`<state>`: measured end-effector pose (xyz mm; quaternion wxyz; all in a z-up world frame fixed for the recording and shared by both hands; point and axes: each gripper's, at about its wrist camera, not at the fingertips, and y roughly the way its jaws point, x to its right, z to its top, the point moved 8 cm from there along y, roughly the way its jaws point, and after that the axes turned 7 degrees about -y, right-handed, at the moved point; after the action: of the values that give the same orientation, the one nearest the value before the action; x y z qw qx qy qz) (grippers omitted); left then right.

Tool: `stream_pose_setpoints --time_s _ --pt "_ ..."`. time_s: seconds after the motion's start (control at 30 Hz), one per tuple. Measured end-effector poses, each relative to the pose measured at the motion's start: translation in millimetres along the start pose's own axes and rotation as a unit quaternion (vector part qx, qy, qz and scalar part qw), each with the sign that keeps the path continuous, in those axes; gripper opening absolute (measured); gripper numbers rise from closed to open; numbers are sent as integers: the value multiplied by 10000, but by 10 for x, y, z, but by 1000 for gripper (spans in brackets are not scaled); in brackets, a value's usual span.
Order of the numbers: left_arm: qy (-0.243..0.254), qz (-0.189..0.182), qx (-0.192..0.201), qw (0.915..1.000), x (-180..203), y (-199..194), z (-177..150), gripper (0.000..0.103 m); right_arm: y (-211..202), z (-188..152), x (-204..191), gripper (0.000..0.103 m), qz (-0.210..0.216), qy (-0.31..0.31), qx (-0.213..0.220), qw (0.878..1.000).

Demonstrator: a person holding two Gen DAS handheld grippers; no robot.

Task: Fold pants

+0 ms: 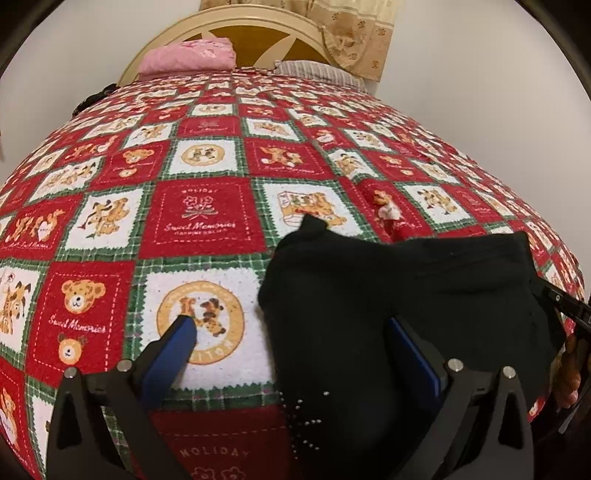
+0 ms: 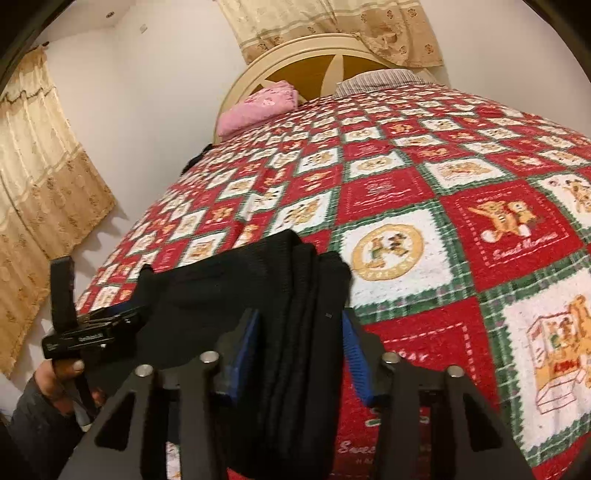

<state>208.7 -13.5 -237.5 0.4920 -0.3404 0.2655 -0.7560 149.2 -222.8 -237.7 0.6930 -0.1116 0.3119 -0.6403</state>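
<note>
The black pants (image 1: 399,295) are lying folded in a thick bundle near the close edge of the bed, on the red, white and green teddy-bear quilt (image 1: 207,214).

In the left wrist view, the left gripper (image 1: 291,332) is standing wide open: its left blue-padded finger is hovering over a white quilt square with a round bear badge, while the right finger is sitting against or over the dark cloth. The pads are not pinching anything. At the right edge of this view, part of the other tool is poking in beside the pants.

The right wrist view is showing what the left cannot: the stacked fold edges of the pants (image 2: 295,295) are running lengthwise between the two blue fingers of the right gripper (image 2: 299,325). The jaws are bracketing the bundle, but the cloth is so dark that it is hard to say whether the pads are pressing on it; a gap seems to be showing at each pad. This view is also catching a hand (image 2: 62,373) holding the left tool's handle at the lower left.

At the head of the bed, a pink folded cloth (image 1: 188,55) and a striped pillow (image 1: 317,72) are lying before the cream headboard (image 1: 243,26).
</note>
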Motion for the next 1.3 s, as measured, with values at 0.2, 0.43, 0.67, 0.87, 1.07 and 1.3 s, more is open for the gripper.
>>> stream_pose_setpoints --time_s 0.2,0.43,0.67,0.87,1.07,1.3 --pt "148 -268 -23 9995 79 4 4 91 58 -30 51 45 154 130 -18 9998" --pt "179 -514 -143 9984 150 40 9 81 89 -27 35 45 62 72 -79 9999" --pt "47 -966 -52 9953 149 -55 -8 52 -86 3 -102 27 127 -39 99 9999" --pt "-201 -1275 30 9916 130 -131 7 30 -239 76 -260 25 154 -226 201 9994" --pt "-435 -1418 208 9887 101 -267 34 22 -328 232 -462 25 215 -428 230 9986" --pt "-504 -1508 466 9862 8 -574 132 21 -227 364 -648 25 249 -599 143 9978"
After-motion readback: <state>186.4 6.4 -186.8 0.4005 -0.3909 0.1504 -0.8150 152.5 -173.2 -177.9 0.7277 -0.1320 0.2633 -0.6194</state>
